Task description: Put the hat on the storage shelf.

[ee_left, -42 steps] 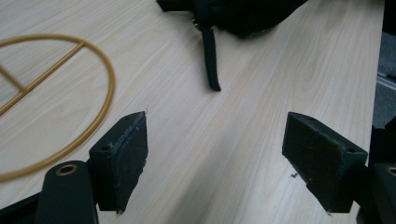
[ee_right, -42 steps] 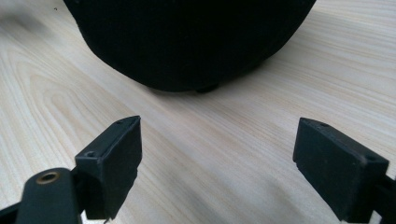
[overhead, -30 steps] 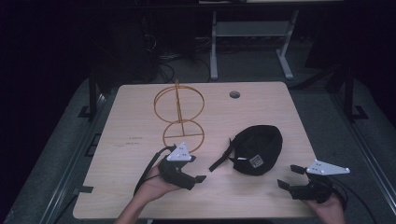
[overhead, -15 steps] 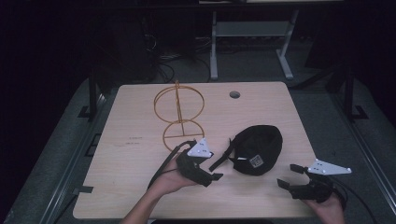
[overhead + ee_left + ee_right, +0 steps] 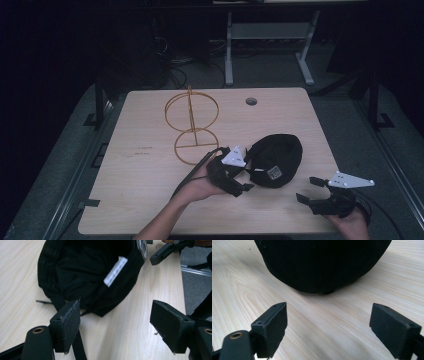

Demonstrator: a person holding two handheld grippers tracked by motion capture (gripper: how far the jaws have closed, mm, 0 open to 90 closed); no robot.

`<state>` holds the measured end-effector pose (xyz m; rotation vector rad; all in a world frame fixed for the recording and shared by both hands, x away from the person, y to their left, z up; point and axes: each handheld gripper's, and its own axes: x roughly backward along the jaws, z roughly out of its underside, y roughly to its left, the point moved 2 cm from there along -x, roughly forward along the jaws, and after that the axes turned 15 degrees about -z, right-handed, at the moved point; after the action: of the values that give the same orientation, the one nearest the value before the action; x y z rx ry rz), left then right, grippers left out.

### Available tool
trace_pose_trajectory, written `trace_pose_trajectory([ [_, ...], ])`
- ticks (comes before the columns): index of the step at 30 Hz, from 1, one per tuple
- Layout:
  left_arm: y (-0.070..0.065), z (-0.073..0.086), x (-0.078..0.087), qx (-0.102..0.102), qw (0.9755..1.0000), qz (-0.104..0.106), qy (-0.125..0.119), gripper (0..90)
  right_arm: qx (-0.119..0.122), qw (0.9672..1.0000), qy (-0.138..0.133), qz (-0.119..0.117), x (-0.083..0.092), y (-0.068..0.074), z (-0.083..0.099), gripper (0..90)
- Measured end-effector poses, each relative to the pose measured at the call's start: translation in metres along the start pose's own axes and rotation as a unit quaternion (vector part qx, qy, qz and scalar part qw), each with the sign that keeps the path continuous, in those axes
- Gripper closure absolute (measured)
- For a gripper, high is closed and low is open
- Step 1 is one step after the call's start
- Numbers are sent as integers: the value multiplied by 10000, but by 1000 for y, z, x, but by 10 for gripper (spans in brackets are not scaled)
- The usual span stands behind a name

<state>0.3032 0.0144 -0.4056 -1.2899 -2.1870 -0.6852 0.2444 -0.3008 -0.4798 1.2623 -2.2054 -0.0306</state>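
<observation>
From above, a black cap [image 5: 277, 159] lies on the pale wooden counter [image 5: 150, 200], toward the near right of it, with a gold wire stand [image 5: 192, 125] just to its far left. The left tool [image 5: 246, 179] sits right at the cap's left edge, held in a hand [image 5: 200, 185], its grey plate close against the fabric and its cable trailing back from the cap. The right tool [image 5: 309, 190] rests on the counter to the near right of the cap, apart from it, jaws spread. In the left gripper view, the cap [image 5: 90, 277] lies open side up, showing its dark lining and a white label [image 5: 115, 271] sewn inside; the left tool [image 5: 115, 325] has its jaws wide apart, the left one touching or just over the cap's nearest edge and a black strap, the right one over bare counter. The other tool's jaw tip pokes in beyond the cap. In the right gripper view, the cap [image 5: 322, 262] bulges as a rounded dark dome ahead, and the right tool [image 5: 328, 325] stands spread over bare wood grain, short of the cap and pinching nothing.
</observation>
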Motion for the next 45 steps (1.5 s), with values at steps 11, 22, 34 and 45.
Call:
trace_pose_trajectory([
  [11,2,-15,-20,28,9993,331,173,349,13,9999,88,-95,-3,1,0,144],
  [22,-1,-15,-38,-190,9979,487,374,549,-37,9998,143,-116,-5,1,0,143],
  [34,-2,-37,-24,-322,9979,558,-46,794,44,9998,-12,-183,-5,6,-4,144],
  [45,11,-58,-1,10,9967,620,-527,807,75,9991,-332,-243,-1,10,-12,146],
])
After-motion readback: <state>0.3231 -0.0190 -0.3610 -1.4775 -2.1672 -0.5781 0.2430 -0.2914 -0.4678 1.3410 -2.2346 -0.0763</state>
